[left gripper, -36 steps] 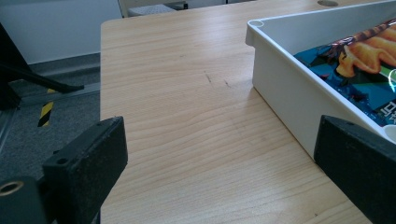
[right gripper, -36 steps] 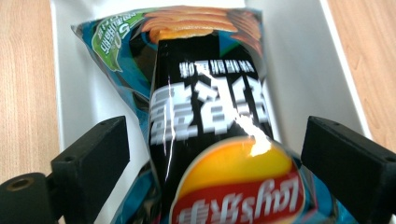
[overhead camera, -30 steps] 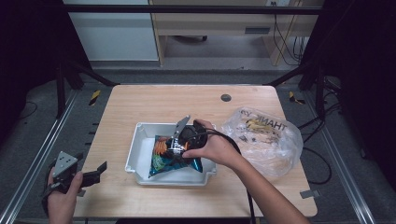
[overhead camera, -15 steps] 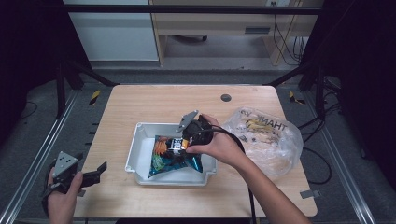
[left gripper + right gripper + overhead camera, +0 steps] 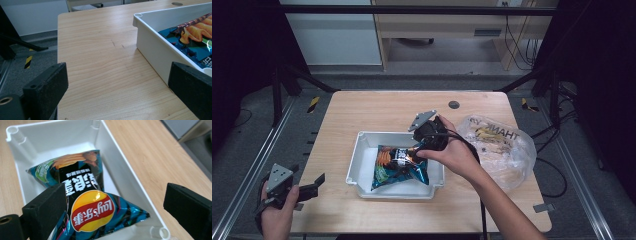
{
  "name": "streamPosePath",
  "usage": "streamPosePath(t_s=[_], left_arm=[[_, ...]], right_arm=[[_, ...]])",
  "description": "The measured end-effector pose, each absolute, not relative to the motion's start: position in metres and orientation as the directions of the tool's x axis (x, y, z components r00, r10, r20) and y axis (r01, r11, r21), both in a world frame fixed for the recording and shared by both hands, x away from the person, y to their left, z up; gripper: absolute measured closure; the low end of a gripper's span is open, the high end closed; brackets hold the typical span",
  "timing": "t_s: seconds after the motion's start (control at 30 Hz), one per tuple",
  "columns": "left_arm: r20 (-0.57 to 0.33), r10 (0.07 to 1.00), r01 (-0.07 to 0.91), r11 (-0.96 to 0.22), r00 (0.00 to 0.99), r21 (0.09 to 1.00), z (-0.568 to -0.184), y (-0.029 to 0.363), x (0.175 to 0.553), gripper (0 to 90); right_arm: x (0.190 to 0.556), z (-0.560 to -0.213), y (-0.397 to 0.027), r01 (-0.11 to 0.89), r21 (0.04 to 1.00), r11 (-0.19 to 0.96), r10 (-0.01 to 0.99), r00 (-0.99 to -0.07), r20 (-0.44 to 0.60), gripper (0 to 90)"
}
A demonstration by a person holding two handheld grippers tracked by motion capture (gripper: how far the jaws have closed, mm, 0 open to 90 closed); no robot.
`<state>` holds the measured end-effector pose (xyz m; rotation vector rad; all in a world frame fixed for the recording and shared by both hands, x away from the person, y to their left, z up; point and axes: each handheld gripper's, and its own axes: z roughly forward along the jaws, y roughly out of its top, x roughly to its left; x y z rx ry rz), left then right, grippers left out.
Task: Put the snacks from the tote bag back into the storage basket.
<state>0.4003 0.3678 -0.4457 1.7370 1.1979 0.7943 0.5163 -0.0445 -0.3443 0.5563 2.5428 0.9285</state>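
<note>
1. The left gripper [image 5: 312, 184] is held at the tabletop's [image 5: 362, 110] front left corner, just past its left edge, level with the surface; its fingers [image 5: 47, 87] are seen wide apart with nothing between them.
2. In the left gripper view, bare wood is seen between the fingers, and the tray's [image 5: 152, 52] outer wall lies just beside the right-hand one.
3. The white tray [image 5: 357, 160] is set on the tabletop near the middle of the front edge.
4. The chip bag [image 5: 402, 165] lies flat inside the tray, a blue and black packet with a red and yellow logo [image 5: 92, 213]; it is touched by the tray floor and reaches toward the tray's right wall.
5. The right gripper [image 5: 417, 150] is held above the tray's right side, tilted down over the bag's far end.
6. In the right gripper view, its fingers [image 5: 50, 207] are seen apart; one overlaps the bag's edge, the other hangs beyond the tray wall over the wood. Whether the bag is touched cannot be told.
7. A clear plastic bag [image 5: 502, 145] with printed lettering rests near the right edge, just beside the right hand [image 5: 457, 155].
</note>
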Motion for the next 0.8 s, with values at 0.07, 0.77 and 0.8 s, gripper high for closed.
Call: streamPosePath(t_s=[0.07,0.77,0.8], left_arm=[[0.031,0.941,0.395,-0.171,0.336,0.903,-0.446,0.368,0.400,2.5],[0.041,0.946,0.418,-0.181,0.323,0.890,-0.450,0.369,0.402,2.5],[0.041,0.946,0.418,-0.181,0.323,0.890,-0.450,0.369,0.402,2.5]], right_arm=[[0.514,-0.340,-0.048,0.229,0.674,0.702,0.489,-0.843,-0.223,5.3],[0.515,-0.323,-0.085,0.256,0.755,0.603,0.608,-0.761,-0.227,5.2],[0.515,-0.323,-0.087,0.257,0.756,0.602,0.610,-0.759,-0.228,5.2]])
